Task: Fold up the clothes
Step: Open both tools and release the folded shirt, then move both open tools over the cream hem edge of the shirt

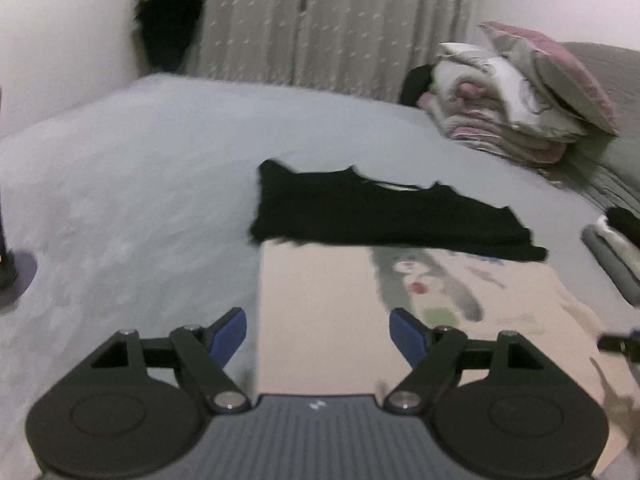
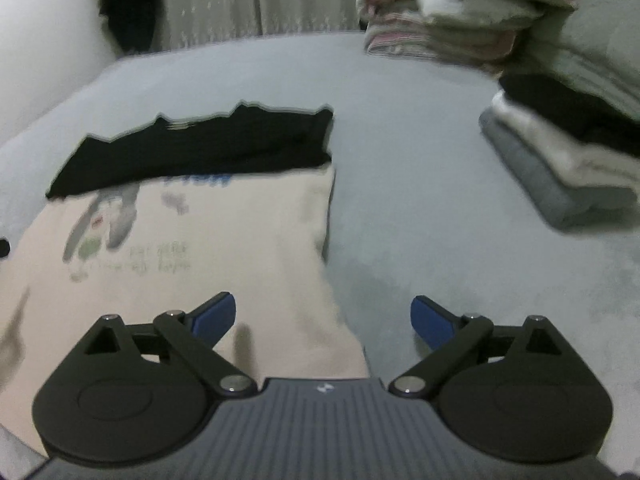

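The right gripper hangs wide open over a cream shirt's right edge. A black garment lies beyond it, mid-left. Folded clothes sit at right.

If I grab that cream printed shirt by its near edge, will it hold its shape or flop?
The cream shirt lies flat and thin on the bed, so it is probably floppy and light. Gripped by one edge it would likely drape and unfold. Its far edge meets the black garment, which may drag along.
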`<state>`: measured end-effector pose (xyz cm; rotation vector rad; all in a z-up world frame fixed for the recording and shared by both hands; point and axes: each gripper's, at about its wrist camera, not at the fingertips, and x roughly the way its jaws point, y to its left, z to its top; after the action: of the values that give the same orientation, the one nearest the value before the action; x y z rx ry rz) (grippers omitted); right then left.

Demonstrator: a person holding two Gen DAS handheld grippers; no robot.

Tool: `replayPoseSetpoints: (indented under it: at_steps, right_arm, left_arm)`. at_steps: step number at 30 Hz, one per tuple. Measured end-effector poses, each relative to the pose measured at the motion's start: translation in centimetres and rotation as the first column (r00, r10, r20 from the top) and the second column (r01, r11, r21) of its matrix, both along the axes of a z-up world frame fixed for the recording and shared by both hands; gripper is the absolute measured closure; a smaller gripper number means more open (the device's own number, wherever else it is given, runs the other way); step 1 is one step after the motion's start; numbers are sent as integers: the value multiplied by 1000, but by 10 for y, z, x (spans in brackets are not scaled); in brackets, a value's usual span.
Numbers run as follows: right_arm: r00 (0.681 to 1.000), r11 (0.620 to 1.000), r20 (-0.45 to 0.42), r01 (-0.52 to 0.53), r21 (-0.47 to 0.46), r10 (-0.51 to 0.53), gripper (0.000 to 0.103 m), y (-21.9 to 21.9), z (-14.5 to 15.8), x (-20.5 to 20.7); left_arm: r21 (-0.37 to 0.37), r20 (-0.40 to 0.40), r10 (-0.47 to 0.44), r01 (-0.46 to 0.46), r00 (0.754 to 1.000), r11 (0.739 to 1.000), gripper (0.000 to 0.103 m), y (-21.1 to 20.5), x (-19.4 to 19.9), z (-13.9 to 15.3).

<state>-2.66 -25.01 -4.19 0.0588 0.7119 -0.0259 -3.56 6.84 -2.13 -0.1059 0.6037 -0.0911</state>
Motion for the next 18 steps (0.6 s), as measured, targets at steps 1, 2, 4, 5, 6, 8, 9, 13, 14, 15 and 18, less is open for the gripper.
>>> replayPoseSetpoints:
  at_steps: [1,2,4,5,6,8,9,13,14,15,18]
  right_arm:
    - [1000,1000,18,0,0,0,7,2,2,-1]
    - [999,1000,39,-3,-3,3,7,5,4,-3]
    - [997,1000,70,-20,-20,21,7,15,6,-4]
    - [996,999,81,-33,-28,35,7,20,5,-4]
    - [995,998,85,-51,-34,54,7,26,4,-4]
    - [992,995,84,-90,-43,94,7,38,0,-2]
    - [990,993,82,-109,-47,112,7,44,-1,-1]
    - [980,981,69,-183,-72,188,5,67,-7,0]
    - [977,976,61,-201,-77,206,2,72,-9,0]
    - [975,973,44,-214,-90,218,2,77,-13,1]
    - [975,965,-2,-222,-141,224,0,84,-30,4]
  left_arm:
    - [-3,-4,-21,21,1000,1000,21,-5,0,-1]
    - [-6,-9,-42,42,999,999,21,-10,0,-2]
    - [-9,-22,-75,75,997,997,20,-20,1,-5]
    - [-5,-26,-89,89,996,996,20,-25,0,-7]
    - [-1,-30,-102,102,994,995,20,-30,0,-9]
    - [13,-29,-125,125,992,992,20,-41,-1,-12]
    - [19,-28,-136,137,990,990,19,-46,-1,-13]
    - [42,-34,-171,173,985,984,14,-61,-2,-19]
    - [49,-45,-174,176,984,983,14,-65,-2,-23]
    - [58,-65,-175,179,982,982,13,-67,-1,-29]
    - [100,-51,-186,191,981,977,9,-71,-6,-44]
